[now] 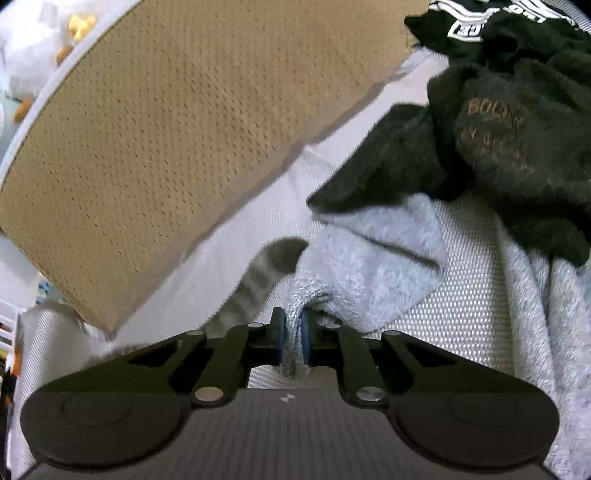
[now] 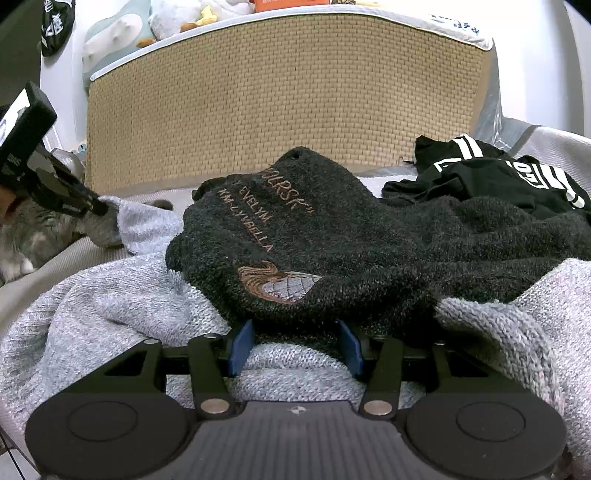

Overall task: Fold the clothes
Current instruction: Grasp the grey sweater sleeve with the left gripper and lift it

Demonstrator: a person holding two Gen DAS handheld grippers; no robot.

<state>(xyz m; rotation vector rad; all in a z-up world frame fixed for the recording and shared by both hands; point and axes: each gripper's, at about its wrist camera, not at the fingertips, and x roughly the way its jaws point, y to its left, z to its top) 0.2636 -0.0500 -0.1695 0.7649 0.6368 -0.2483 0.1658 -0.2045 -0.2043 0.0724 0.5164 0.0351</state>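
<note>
On the bed, left tool (image 1: pixel 291 334) pinches grey knit (image 1: pixel 388 254); right tool (image 2: pixel 295 347) spread. Lift slowly, clear of cat (image 1: pixel 258 280).

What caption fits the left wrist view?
Left tool shut on an edge of the light grey knit sweater, beside a dark embroidered sweater and a tan mesh-sided mattress.

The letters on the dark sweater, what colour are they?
Coppery brown, on the dark sweater; clearest in the right wrist view.

Tan woven headboard panel (image 2: pixel 288 107) with pale trim, white wall (image 2: pixel 539 55) behind – plush toys (image 2: pixel 192 16) along its top, light textured bedcover (image 1: pixel 461 295)
</note>
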